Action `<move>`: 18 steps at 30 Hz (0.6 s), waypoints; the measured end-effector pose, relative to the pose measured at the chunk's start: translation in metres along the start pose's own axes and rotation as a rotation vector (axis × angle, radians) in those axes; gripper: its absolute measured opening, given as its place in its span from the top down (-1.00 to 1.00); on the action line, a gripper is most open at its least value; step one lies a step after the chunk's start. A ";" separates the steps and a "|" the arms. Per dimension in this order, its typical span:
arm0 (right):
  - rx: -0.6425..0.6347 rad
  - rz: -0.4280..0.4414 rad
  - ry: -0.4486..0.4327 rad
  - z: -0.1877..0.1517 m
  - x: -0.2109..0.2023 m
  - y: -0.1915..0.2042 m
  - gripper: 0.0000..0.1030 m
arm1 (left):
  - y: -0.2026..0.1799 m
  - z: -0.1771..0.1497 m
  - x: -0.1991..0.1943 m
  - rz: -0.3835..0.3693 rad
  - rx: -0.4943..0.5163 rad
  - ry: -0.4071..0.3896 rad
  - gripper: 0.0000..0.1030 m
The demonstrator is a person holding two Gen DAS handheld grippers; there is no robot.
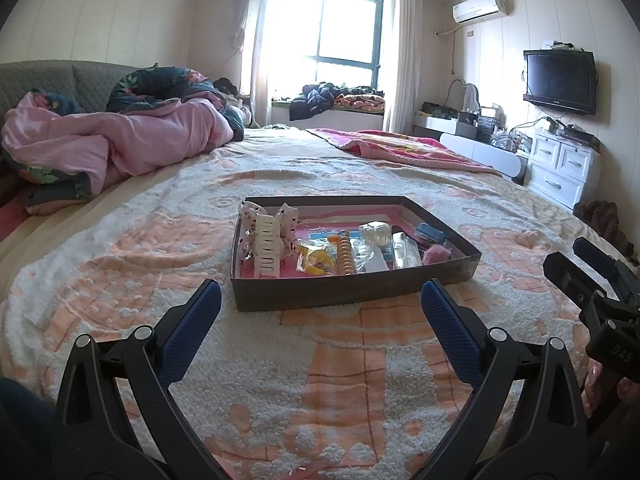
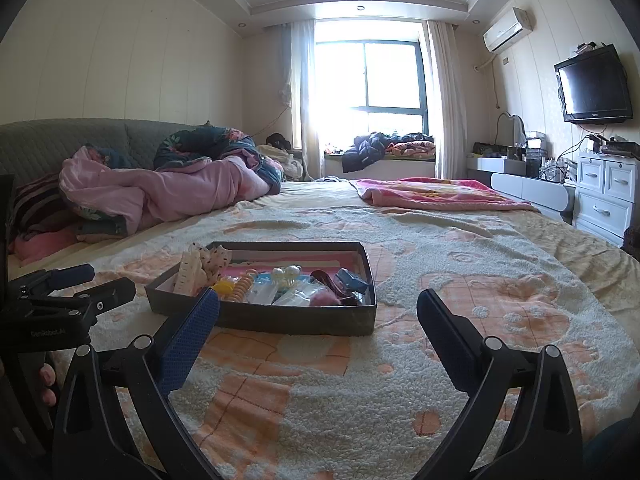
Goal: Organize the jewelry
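Both spread, empty: left hand-held gripper (image 1: 320, 312), right hand-held gripper (image 2: 318, 316). Box (image 1: 352, 290) of hair clips and trinkets on bed (image 1: 360, 380), just ahead. Approach low over near wall, pinch one item only, e.g. white claw clip (image 1: 267, 248).

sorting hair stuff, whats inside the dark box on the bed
Inside the dark box: a white claw clip with spotted bow fabric, a tan spiral hair tie, clear packets, a pink pompom. Items beneath those are covered.

- Bare bedspread (image 1: 320, 380) lies open on every side of the tray (image 1: 352, 292); its low walls ring the crowded accessories; pink quilt (image 1: 120, 140) heaped far left of it.
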State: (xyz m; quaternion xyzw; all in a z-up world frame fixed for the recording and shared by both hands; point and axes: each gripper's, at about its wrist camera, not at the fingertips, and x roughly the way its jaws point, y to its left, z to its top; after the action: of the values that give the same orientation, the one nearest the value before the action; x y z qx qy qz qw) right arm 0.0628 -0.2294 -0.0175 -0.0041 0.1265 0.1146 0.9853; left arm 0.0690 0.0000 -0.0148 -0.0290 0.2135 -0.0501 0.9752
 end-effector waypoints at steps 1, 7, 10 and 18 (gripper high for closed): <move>-0.002 0.000 0.000 0.000 0.000 0.000 -0.87 | 0.000 0.000 0.000 0.000 0.000 0.000 -0.78; 0.000 0.002 0.004 0.000 0.000 0.000 -0.87 | 0.000 0.000 0.000 0.000 -0.001 -0.001 -0.78; 0.001 0.002 0.005 0.000 0.000 0.000 -0.87 | 0.000 0.000 0.000 0.000 0.000 0.000 -0.78; 0.001 0.002 0.004 -0.001 -0.001 0.001 -0.87 | 0.000 -0.001 0.000 0.001 0.001 -0.001 -0.78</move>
State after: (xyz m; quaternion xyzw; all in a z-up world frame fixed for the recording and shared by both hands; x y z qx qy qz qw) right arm 0.0617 -0.2291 -0.0180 -0.0039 0.1286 0.1157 0.9849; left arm 0.0687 -0.0005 -0.0154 -0.0286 0.2128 -0.0497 0.9754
